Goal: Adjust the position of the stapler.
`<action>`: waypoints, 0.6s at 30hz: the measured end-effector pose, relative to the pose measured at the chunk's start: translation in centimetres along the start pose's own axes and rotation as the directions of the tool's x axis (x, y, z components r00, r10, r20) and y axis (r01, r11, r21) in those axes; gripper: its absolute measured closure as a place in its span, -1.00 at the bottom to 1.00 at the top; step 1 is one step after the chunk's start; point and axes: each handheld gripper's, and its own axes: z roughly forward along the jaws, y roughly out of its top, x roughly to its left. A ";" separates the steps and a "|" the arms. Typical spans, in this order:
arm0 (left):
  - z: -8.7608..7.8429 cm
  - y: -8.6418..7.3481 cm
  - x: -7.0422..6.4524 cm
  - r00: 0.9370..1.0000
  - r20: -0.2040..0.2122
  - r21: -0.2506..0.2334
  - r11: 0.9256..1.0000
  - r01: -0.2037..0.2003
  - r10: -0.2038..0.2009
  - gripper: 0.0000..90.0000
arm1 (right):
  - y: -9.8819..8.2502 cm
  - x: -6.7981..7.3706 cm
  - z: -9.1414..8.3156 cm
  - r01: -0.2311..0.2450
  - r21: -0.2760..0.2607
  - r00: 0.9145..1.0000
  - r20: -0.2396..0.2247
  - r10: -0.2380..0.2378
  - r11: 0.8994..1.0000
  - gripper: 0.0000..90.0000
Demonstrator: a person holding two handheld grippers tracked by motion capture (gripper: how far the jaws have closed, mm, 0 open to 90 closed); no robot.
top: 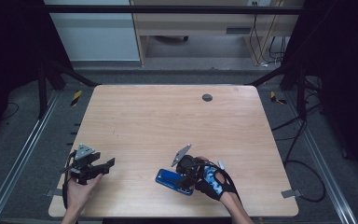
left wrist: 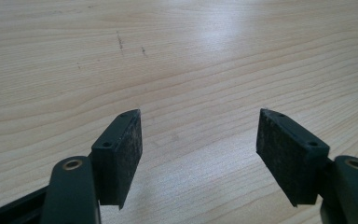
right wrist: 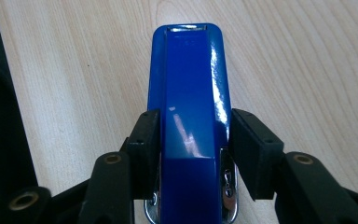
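Stapler (right wrist: 189, 116): blue, flat on table (top: 168, 116), at 6 o'clock.
Right gripper (right wrist: 191, 154): jaws astride stapler, left pad touching, right pad just off.
Left gripper (left wrist: 198, 154): jaws wide, empty, at 8 o'clock.

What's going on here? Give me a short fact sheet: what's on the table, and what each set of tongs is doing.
surface: wooden table
object: blue stapler, lying flat near the table's front edge
right tongs: straddling the stapler's rear half, one jaw at each side, close against it; a firm grip cannot be confirmed
left tongs: jaws wide apart, nothing between them, above bare wood
other item: small dark round fitting near the far edge
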 end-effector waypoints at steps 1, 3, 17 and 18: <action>0.0 0.0 0.0 1.000 0.000 0.000 1.000 0.000 0.000 -0.30 | 0.0 0.0 0.2 0.004 0.006 1.000 0.001 -0.004 1.000 0.23; 0.0 0.0 0.0 1.000 0.001 0.001 1.000 0.001 -0.001 -0.30 | 0.1 0.0 0.5 0.001 0.015 1.000 0.002 -0.001 1.000 0.28; 0.1 -0.1 0.0 1.000 0.002 0.006 1.000 0.000 0.000 -0.30 | 0.4 0.3 0.7 0.048 0.045 0.999 0.012 -0.049 0.998 0.46; 0.1 -0.1 0.0 1.000 0.002 0.007 1.000 0.001 -0.001 -0.30 | 0.4 0.3 0.7 0.044 0.043 0.999 0.009 -0.044 0.998 0.46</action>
